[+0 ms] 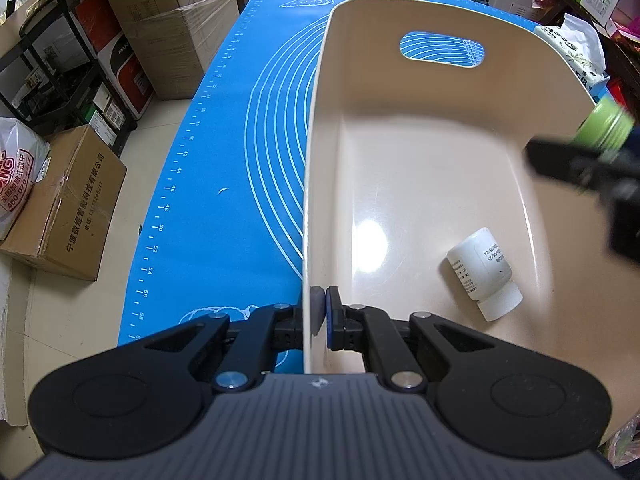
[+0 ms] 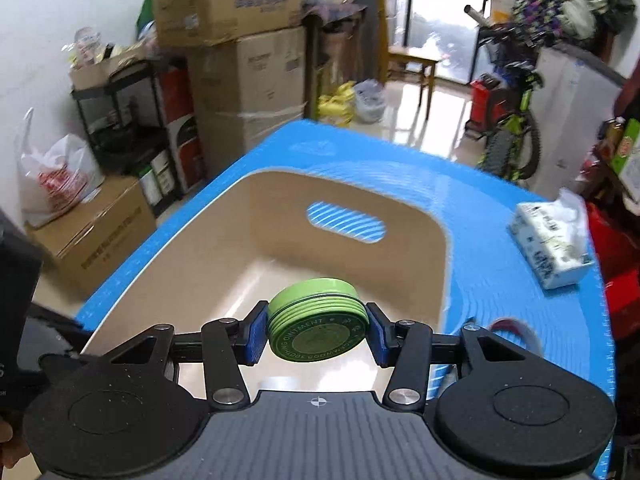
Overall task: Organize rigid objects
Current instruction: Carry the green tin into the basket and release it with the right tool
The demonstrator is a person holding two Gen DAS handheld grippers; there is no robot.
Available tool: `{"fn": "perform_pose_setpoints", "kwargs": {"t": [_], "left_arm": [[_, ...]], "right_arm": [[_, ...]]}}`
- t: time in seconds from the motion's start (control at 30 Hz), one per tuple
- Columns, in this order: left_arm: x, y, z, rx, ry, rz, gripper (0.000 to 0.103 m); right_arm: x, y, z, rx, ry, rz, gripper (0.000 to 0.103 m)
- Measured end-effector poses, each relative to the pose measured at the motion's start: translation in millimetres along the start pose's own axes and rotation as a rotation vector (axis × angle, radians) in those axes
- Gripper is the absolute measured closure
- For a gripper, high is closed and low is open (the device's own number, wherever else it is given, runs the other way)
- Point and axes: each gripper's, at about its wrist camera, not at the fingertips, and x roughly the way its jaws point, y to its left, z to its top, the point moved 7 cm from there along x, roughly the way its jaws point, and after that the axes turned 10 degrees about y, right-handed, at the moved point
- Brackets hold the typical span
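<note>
Jaws of left gripper (image 1: 320, 312) pinch bin (image 1: 316, 160) wall; right gripper (image 2: 317, 330) clamps green tin (image 2: 318, 322)

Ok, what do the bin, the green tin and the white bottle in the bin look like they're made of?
Bin: likely moulded plastic, cream, glossy; a light glare on its floor, thin wall, cut-out handle.
Green tin: probably painted metal; crisp ridges round the lid, printed base. The right gripper holds it.
White bottle: seemingly matte, opaque plastic, with a printed label.
</note>
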Motion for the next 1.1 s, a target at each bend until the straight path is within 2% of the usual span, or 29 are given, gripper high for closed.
{"fn": "perform_pose_setpoints", "kwargs": {"t": [0.4,0.63,0.73,0.87,0.93,1.1], "left_arm": [[0,0,1,0.0,0.0,-0.003,0.096],[0,0,1,0.001,0.001,-0.003,0.096],[-1,0,1,0.0,0.0,-0.003,0.096],[0,0,1,0.0,-0.001,-0.003,0.096],[0,1,1,-0.001,0.0,-0.003,0.096],[0,0,2,0.001,0.001,-0.001,0.096]], "right_arm": [[49,20,-36,-0.055,0.231,0.002,0.048],[63,25,-49,-0.074,0.332,0.002,0.048],[62,25,-48,-0.066,0.335,0.009,0.041],[57,25,-45,-0.053,0.306,0.036,0.036],[51,24,-42,-0.04,0.273,0.052,0.031],[30,19,-34,-0.035,0.185,0.057,0.027]]}}
